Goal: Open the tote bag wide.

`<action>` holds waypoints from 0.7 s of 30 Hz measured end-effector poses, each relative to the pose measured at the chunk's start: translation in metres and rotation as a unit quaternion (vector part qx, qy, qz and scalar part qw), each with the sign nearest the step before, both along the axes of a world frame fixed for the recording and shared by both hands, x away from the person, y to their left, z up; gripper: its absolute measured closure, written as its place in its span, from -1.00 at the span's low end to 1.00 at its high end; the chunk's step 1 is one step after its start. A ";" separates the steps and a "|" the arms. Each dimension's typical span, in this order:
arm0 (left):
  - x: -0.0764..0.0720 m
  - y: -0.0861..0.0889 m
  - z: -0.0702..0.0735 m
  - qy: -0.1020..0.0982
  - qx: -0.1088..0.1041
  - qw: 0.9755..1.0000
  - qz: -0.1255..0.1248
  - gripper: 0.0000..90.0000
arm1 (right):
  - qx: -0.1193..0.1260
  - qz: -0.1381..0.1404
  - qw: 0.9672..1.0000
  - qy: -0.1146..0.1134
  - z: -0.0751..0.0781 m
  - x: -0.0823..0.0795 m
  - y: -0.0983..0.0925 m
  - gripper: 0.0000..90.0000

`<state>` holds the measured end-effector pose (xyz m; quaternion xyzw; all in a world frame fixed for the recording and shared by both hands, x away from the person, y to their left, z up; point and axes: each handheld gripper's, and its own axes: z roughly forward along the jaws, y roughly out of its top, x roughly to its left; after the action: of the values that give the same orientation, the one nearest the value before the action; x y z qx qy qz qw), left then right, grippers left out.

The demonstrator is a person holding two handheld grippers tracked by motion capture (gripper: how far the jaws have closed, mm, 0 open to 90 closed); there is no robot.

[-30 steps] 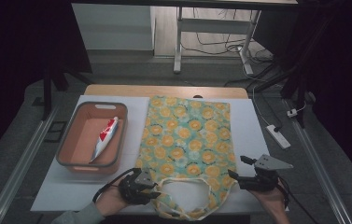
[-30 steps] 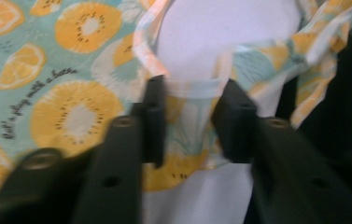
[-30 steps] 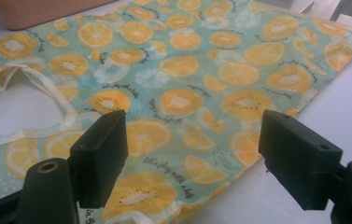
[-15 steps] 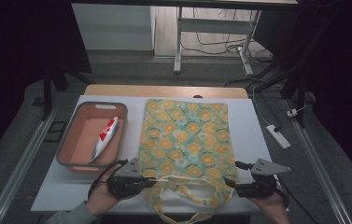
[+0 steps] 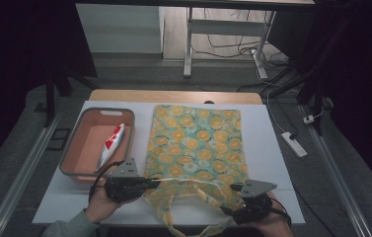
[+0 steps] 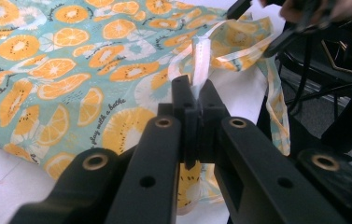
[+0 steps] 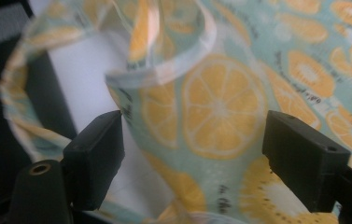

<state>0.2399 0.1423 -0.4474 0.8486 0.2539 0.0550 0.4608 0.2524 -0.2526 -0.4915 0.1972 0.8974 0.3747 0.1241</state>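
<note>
A tote bag (image 5: 196,143) printed with orange slices lies flat on the white table (image 5: 272,163), its mouth and handles toward me. My left gripper (image 5: 156,181) is at the bag's near left corner, shut on a pale handle strap (image 5: 188,180) that runs taut to the right. In the left gripper view the strap (image 6: 200,65) rises from between the shut jaws of that gripper (image 6: 197,95). My right gripper (image 5: 233,197) is at the near right corner, open. In the right gripper view its jaws (image 7: 197,140) stand wide on either side of the bag's rumpled fabric (image 7: 220,107).
A salmon tray (image 5: 72,148) holding a toothpaste tube (image 5: 110,145) stands left of the bag, just beyond my left hand. A power strip (image 5: 293,144) lies on the floor to the right. Table legs and cables stand behind the table.
My left gripper has shut on the handle strap and pulled it up and to the left. My right gripper has slid left and nearer, over the bag's corner. The bag's mouth is now rumpled.
</note>
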 end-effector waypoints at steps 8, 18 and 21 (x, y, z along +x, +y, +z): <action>0.002 0.005 0.002 -0.001 -0.007 1.000 0.005 0.96 | -0.045 -0.028 0.998 -0.043 -0.005 0.013 0.012 0.79; -0.004 0.013 0.010 -0.012 -0.018 1.000 0.010 0.96 | 0.039 -0.012 0.997 -0.062 0.030 -0.005 -0.001 0.99; -0.009 0.017 0.017 -0.021 -0.027 0.999 0.009 0.96 | 0.071 -0.003 0.995 -0.072 0.050 -0.016 -0.001 0.99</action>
<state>0.2312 0.1592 -0.4300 0.8324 0.2529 0.0697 0.4881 0.2367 -0.2533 -0.4415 0.1809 0.8568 0.4500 0.1751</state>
